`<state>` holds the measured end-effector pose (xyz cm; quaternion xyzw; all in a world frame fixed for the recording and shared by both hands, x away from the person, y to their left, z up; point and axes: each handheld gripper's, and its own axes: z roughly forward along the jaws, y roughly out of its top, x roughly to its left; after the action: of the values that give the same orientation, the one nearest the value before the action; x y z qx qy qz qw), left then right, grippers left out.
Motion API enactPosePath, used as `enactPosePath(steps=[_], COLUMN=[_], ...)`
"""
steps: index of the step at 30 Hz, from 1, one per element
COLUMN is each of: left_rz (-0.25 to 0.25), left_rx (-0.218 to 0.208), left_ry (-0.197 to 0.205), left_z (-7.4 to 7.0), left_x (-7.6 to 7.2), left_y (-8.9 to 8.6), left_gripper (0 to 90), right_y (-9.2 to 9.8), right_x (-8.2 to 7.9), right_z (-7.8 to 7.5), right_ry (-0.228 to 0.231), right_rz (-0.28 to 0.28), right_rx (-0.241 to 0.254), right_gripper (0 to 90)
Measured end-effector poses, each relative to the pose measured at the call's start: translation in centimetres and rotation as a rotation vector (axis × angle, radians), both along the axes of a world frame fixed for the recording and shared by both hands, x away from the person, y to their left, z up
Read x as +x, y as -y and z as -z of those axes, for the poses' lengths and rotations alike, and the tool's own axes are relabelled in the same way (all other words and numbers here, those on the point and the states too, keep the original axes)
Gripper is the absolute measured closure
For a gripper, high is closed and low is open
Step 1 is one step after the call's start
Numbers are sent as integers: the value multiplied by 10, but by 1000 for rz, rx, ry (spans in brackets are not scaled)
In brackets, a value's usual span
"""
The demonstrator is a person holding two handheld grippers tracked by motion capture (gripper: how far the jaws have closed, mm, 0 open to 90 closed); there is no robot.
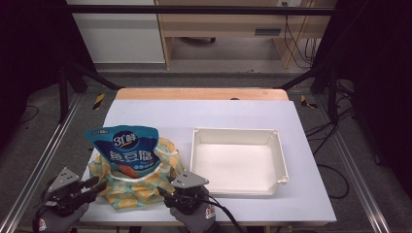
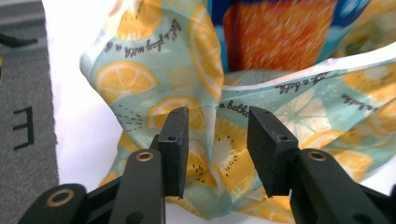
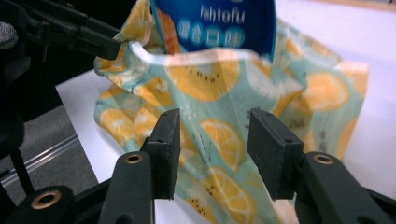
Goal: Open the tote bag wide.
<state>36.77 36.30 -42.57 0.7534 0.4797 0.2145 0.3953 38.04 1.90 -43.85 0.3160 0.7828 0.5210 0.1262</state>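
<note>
Lemon-print cloth bag (image 1: 138,182) is seen at the near left of the white table (image 1: 233,116), with a blue snack packet (image 1: 127,145) standing half out of its mouth and a white tray (image 1: 238,160) just beside it. Both the left gripper (image 2: 215,140) and the right gripper (image 3: 212,140) are held parted with nothing clamped. If only thin fabric is pinched, the packet could be tipped out.

A blue snack packet (image 1: 124,148) stands in a lemon-print bag (image 1: 138,182) on the white worktop (image 1: 233,114), beside an empty white tray (image 1: 279,155); both tools flank the bag.
</note>
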Motion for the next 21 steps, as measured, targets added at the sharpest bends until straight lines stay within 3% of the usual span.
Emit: enactPosePath(steps=[7,21], left_rz=[-7,-23], left_rx=[-58,-105], left_ry=[73,190], left_z=[-20,-52], left_x=[-9,-17], left_y=[-5,-12], left_gripper=[528,423], right_y=[10,33], right_x=[1,6], right_z=[-21,-51], right_ry=[44,92], right_rz=[11,37], right_rx=[34,73], right_gripper=[491,469])
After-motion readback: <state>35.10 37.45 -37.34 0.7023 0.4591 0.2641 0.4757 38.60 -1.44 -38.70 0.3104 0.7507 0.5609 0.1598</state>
